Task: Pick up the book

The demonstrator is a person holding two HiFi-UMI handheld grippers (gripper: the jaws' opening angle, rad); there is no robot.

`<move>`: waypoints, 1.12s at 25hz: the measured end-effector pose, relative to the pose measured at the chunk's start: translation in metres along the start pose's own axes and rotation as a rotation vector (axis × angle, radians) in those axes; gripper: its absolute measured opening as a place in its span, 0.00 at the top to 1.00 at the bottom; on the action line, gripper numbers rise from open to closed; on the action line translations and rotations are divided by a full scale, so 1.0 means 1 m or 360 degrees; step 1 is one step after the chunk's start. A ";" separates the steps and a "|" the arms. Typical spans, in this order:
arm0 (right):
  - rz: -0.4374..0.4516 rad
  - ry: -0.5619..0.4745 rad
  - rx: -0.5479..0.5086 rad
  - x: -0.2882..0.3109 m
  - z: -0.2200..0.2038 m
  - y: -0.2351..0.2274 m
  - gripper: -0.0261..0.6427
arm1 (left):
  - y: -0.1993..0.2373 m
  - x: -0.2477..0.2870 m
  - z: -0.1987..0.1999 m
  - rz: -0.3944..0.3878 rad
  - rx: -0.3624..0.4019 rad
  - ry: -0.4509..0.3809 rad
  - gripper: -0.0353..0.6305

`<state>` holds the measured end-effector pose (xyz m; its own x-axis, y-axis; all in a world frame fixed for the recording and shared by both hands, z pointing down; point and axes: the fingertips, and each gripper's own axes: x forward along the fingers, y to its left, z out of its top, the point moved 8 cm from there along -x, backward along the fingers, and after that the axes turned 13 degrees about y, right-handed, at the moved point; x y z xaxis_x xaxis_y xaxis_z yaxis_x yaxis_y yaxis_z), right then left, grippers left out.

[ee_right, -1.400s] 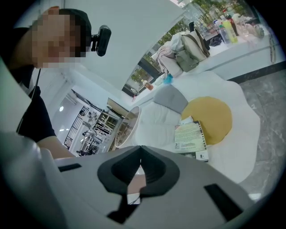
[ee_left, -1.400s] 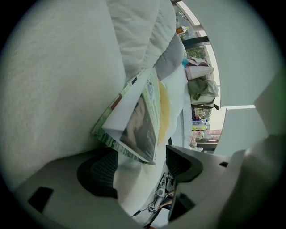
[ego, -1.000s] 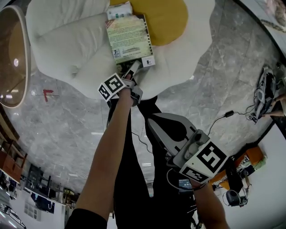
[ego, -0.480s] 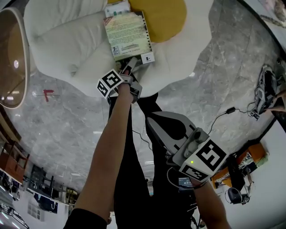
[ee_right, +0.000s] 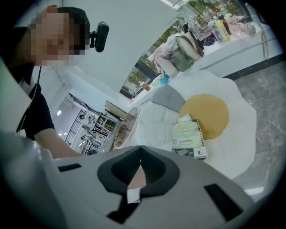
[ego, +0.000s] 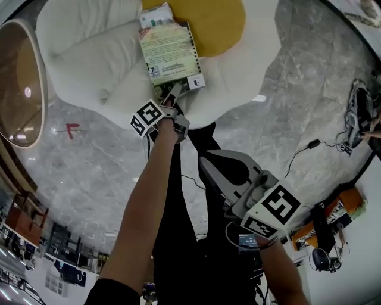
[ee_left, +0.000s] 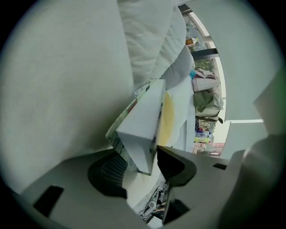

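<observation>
The book (ego: 172, 50), pale green with a white spine label, lies on the white egg-shaped cushion (ego: 238, 71); it also shows in the right gripper view (ee_right: 187, 136). My left gripper (ego: 174, 89) is at its near corner. In the left gripper view the book's corner (ee_left: 143, 129) stands between the jaws of that gripper (ee_left: 143, 165), which are closing, with a pad against each cover. My right gripper (ego: 205, 162) hangs back over the grey floor, well short of the cushion, its jaws (ee_right: 140, 150) shut on nothing.
A yellow yolk patch (ego: 220, 24) and a white pillow (ego: 89, 47) flank the book. A smaller packet (ego: 156, 15) lies just beyond it. A round glass-topped table (ego: 18, 83) stands at the left. Cables (ego: 309, 146) and gear lie on the marble floor at right.
The left gripper has crept a little further onto the book's near corner and its jaws have narrowed around it. The right gripper has stayed where it was.
</observation>
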<state>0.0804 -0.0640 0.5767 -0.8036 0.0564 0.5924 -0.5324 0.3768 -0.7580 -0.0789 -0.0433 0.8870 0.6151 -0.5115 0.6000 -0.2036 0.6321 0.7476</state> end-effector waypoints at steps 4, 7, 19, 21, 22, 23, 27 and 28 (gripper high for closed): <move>0.0011 -0.0019 0.0003 -0.003 -0.001 0.008 0.94 | -0.002 -0.016 -0.003 0.0014 0.0036 0.0019 0.62; 0.0013 -0.0032 0.0013 -0.006 -0.004 0.013 0.94 | -0.003 -0.027 -0.008 0.0022 0.0048 0.0032 0.64; 0.0001 -0.0121 0.0031 -0.015 -0.002 0.026 0.94 | -0.017 -0.053 -0.012 -0.0014 0.0074 0.0060 0.67; 0.0004 -0.0129 0.0035 -0.017 -0.001 0.029 0.94 | -0.021 -0.058 -0.011 -0.0022 0.0067 0.0051 0.67; 0.0006 -0.0133 0.0039 -0.017 -0.001 0.031 0.94 | -0.024 -0.060 -0.010 -0.0028 0.0065 0.0047 0.67; 0.0007 -0.0137 0.0041 -0.018 -0.001 0.031 0.94 | -0.026 -0.061 -0.010 -0.0036 0.0068 0.0046 0.67; 0.0003 -0.0152 0.0039 -0.024 0.000 0.032 0.94 | -0.040 -0.063 -0.011 -0.0070 0.0114 0.0084 0.67; -0.0002 -0.0156 0.0040 -0.026 0.001 0.032 0.94 | -0.043 -0.063 -0.011 -0.0079 0.0119 0.0092 0.67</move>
<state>0.0841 -0.0541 0.5363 -0.8246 -0.0355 0.5646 -0.5388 0.3537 -0.7646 -0.1003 -0.0316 0.8133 0.6681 -0.5053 0.5461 -0.2269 0.5607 0.7964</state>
